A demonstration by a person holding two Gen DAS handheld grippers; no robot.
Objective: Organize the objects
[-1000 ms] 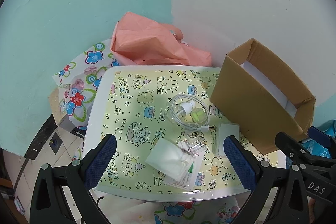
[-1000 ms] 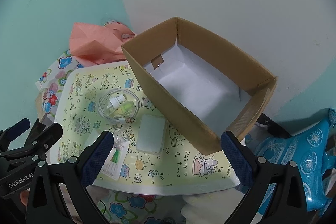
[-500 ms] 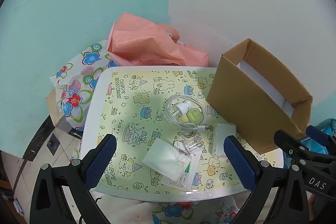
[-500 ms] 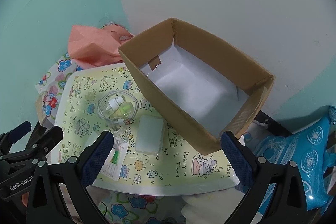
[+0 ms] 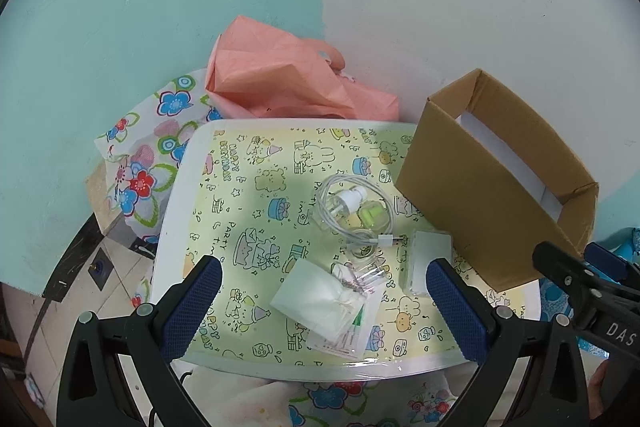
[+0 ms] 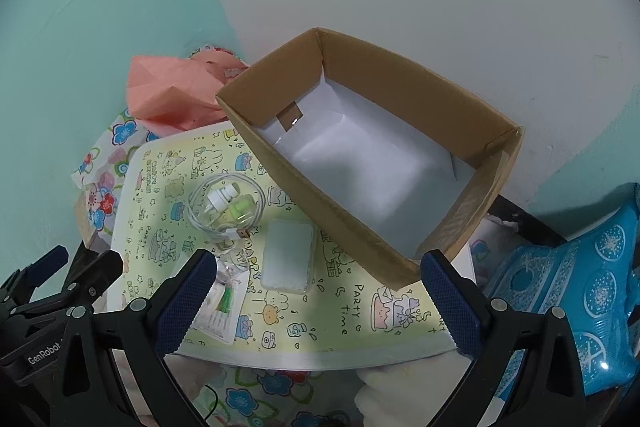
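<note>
A small white table [image 5: 172, 227] carries a yellow-green cartoon party-print cover [image 5: 256, 211] under clear film. On it a coiled white cable [image 5: 340, 223] rings a small bottle [image 5: 348, 199] with a white cap and a green one [image 5: 372, 217], and just in front lie a pale rectangular case [image 6: 288, 255], a pale cloth pouch [image 5: 316, 301] and a clear packet [image 6: 220, 307]. A brown cardboard box [image 6: 320, 195], open and lined white, stands on the right side.
</note>
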